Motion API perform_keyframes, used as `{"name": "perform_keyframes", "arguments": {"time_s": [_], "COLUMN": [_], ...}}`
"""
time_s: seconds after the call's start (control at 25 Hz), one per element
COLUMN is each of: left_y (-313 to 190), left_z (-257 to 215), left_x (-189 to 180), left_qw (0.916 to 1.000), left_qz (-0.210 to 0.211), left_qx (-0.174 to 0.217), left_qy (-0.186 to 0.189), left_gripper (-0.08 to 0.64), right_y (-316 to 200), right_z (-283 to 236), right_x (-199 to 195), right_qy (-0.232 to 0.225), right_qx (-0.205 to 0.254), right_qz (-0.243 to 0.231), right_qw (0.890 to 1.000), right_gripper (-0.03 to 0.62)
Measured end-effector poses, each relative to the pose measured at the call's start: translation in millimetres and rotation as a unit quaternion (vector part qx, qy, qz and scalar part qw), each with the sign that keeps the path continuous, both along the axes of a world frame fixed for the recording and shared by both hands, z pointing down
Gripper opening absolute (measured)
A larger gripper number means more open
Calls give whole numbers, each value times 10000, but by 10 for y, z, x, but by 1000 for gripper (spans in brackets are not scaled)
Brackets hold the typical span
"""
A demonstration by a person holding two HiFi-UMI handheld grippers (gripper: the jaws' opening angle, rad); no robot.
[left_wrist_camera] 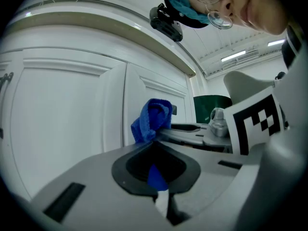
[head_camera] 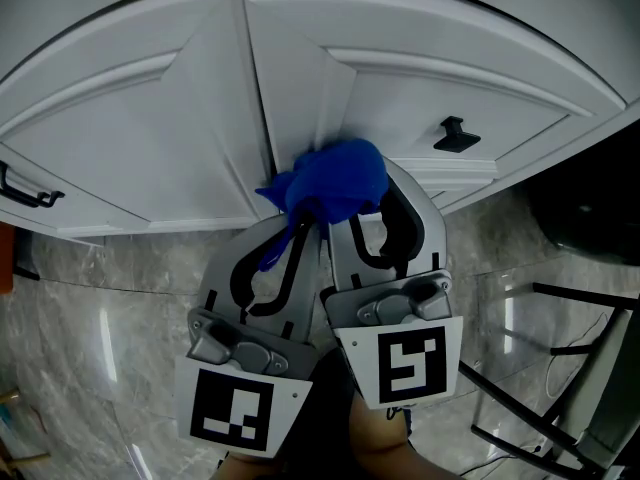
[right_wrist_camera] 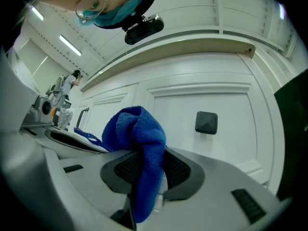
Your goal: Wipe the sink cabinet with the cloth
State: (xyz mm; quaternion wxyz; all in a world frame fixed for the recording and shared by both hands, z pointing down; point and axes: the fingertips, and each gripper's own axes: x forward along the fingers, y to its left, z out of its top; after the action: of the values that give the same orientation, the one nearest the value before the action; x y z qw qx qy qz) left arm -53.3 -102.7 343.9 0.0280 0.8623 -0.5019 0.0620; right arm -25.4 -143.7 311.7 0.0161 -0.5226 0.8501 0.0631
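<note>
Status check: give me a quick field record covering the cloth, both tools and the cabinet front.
cloth: blue, bunched at the seam between the two doors, low on them; contact looks likely but is not certain
left tool: shut on a strand of the cloth
right tool: shut on the cloth, a fold hanging between its jaws
cabinet doors: white, panelled, both closed
knob: dark, on the right door, right of the cloth and apart from it
handle: dark bar at the far left of the cabinet front
floor: grey, marble-look
</note>
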Motion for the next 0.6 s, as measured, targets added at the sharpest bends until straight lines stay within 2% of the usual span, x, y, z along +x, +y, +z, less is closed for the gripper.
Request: {"name": "perform_keyframes", "arguments": {"time_s": [0.16,0.28,0.44,0.6], "left_y": [3,10,23,23], "left_z": [9,14,16,20], "left_x": [60,115,177,208], "left_qw": [9999,9998,9995,9994], "left_qz": [99,180,289,322], "left_qx": [-2,-3,11,6], "left_qy": [-48,-68,-121,-140], "left_gripper": [3,3,3,3], "right_y": [-22,-26,-40,-51], "right_z": [-71,-27,-67,-67], "right_x": [77,113,193,257], "right_qy": [76,-73,66,2], "right_qx": [285,84,303,279], "right_qz": [43,107,130,179], "right_qw": [9996,9999,9994,9995], "right_gripper": [117,117,117,117]}}
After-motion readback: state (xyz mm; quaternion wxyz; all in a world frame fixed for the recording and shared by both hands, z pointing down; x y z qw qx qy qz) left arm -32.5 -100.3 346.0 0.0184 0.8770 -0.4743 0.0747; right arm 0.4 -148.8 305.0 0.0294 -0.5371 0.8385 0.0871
